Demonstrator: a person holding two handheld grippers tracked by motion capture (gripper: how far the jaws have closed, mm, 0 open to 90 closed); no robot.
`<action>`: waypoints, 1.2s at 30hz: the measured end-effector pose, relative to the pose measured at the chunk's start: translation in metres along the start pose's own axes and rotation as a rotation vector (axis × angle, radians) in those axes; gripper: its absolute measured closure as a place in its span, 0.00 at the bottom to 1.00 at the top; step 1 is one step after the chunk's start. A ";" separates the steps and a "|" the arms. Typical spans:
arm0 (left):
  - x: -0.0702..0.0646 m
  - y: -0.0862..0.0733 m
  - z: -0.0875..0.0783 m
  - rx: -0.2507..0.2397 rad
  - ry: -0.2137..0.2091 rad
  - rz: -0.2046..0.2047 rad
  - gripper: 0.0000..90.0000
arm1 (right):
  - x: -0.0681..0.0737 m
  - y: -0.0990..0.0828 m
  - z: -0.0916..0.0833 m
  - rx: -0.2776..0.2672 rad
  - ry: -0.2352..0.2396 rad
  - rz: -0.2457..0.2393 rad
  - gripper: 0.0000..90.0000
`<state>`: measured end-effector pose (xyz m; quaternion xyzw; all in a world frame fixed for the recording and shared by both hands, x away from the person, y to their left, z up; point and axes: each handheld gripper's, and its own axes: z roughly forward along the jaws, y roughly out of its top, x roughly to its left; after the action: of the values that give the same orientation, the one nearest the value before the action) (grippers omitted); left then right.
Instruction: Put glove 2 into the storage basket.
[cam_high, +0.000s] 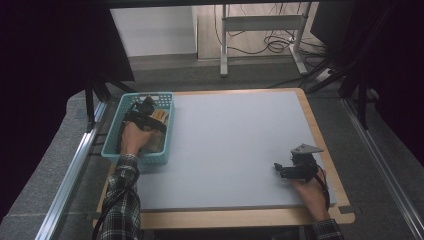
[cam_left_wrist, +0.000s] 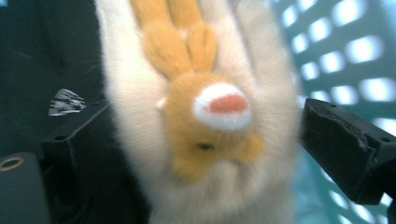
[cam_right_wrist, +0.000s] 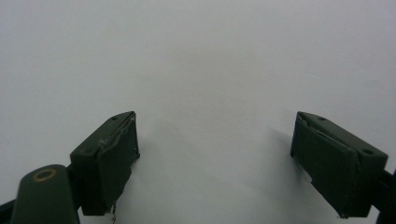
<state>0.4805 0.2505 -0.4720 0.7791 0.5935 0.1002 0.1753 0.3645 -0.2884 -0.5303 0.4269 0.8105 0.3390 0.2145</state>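
**Table stock: one soft toy, one basket, two grippers**

We list a cream and orange soft toy (cam_left_wrist: 205, 116) lying in the teal basket (cam_high: 112, 145) at the far left of the table (cam_high: 235, 145). Our left gripper (cam_high: 148, 111) reaches into that basket; its jaws stand apart on either side of the toy, the right one clear of the fur. Our right gripper (cam_high: 280, 168) rests near the right edge, jaws wide, nothing between them.

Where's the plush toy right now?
The plush toy lies in the teal basket at the table's left edge, between the left gripper's open jaws.
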 end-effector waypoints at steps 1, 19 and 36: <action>0.000 0.000 -0.008 -0.024 0.003 0.001 0.09 | 0.000 0.000 0.000 0.000 0.000 0.000 0.16; 0.023 -0.014 0.009 -0.011 0.082 -0.038 0.98 | 0.000 0.000 0.000 0.000 0.000 0.000 0.16; 0.018 -0.013 0.008 -0.048 0.104 -0.038 0.66 | 0.000 0.000 0.000 0.000 0.000 0.000 0.16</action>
<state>0.4765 0.2694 -0.4851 0.7571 0.6138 0.1515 0.1647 0.3645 -0.2885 -0.5303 0.4269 0.8104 0.3391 0.2143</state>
